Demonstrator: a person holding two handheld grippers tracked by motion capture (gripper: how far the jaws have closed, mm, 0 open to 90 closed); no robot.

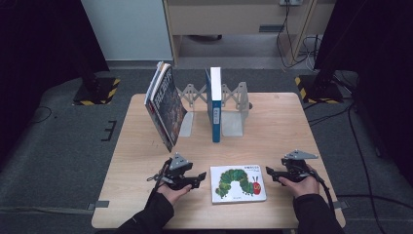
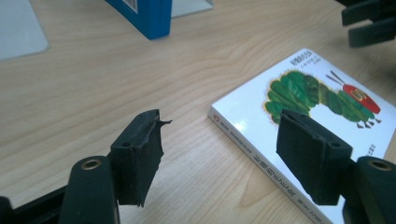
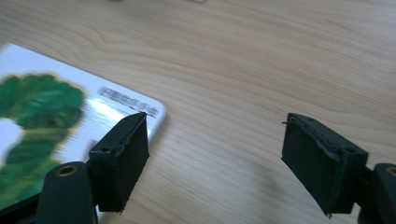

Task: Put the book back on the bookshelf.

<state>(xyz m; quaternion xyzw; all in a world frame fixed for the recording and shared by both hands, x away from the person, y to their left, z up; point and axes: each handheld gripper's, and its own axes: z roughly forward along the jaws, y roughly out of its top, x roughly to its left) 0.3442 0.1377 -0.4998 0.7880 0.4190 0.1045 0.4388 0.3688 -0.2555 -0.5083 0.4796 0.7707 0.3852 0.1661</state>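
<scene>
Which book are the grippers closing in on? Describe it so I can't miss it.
On the wooden table, near the front edge, the caterpillar book lies flat between both grippers. It alone lies flat, white-covered with a green caterpillar; the other books stand in the rack behind.

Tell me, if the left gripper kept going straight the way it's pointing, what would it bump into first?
Most likely the caterpillar picture book lying flat on the table. The left gripper points at its near edge with open jaws, nothing between them. Depth is hard to judge, so it might touch the tabletop just before the book.
</scene>
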